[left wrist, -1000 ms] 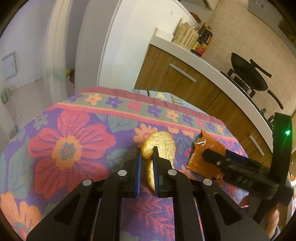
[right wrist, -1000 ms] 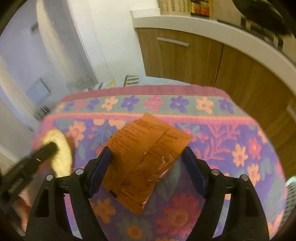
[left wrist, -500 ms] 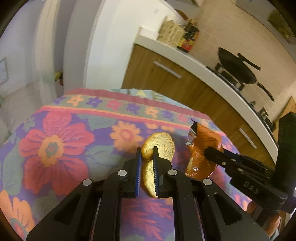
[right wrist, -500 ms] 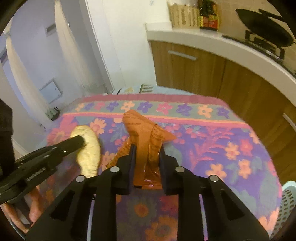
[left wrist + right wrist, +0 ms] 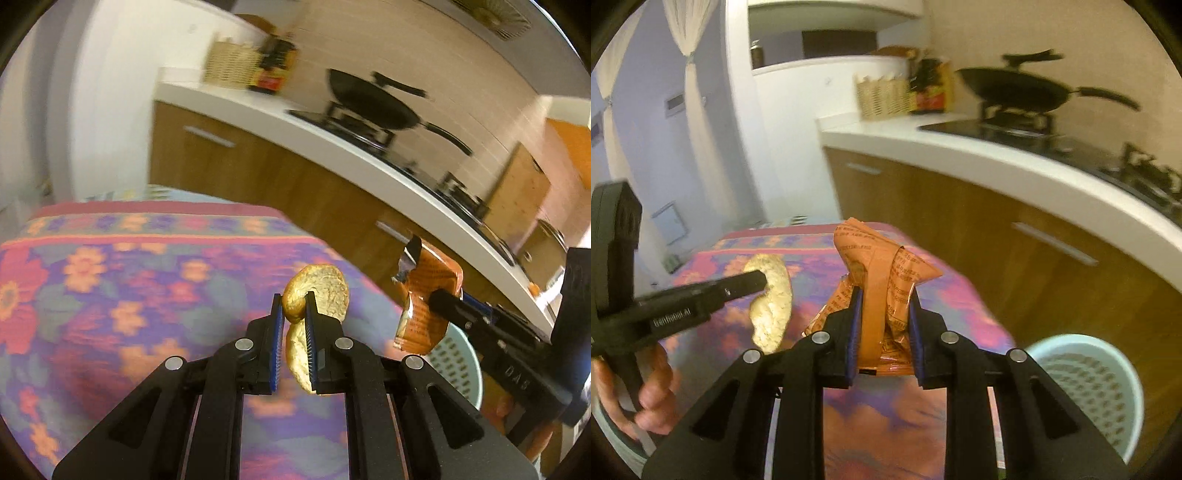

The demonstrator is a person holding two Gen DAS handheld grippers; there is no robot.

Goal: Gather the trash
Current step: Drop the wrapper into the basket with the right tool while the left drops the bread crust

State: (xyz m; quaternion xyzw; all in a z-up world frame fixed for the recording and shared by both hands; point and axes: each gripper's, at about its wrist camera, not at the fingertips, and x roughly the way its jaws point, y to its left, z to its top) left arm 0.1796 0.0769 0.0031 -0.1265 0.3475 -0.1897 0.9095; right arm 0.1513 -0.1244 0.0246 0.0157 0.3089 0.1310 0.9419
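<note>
My left gripper [image 5: 293, 299] is shut on a pale yellow curled fruit peel [image 5: 325, 288], held in the air above the flowered tablecloth [image 5: 110, 277]. My right gripper [image 5: 884, 295] is shut on a crumpled orange snack wrapper [image 5: 882, 258], also lifted off the table. In the left wrist view the wrapper [image 5: 424, 295] and the right gripper [image 5: 437, 297] hang over a light blue perforated basket [image 5: 458, 362]. The right wrist view shows the peel [image 5: 772, 299] in the left gripper [image 5: 759, 282] at the left, and the basket [image 5: 1086, 376] low at the right, beyond the table's edge.
A wood-fronted kitchen counter [image 5: 997, 158] with a white top runs behind the table, bearing a black wok [image 5: 1015, 88], a wicker basket [image 5: 882, 96] and bottles. A person's hand [image 5: 653, 402] grips the left tool. The table's right edge [image 5: 979, 306] borders the blue basket.
The right gripper closed on the orange wrapper and lifted it off the cloth. Both grippers rose and swung right with their loads, bringing the blue basket into view.
</note>
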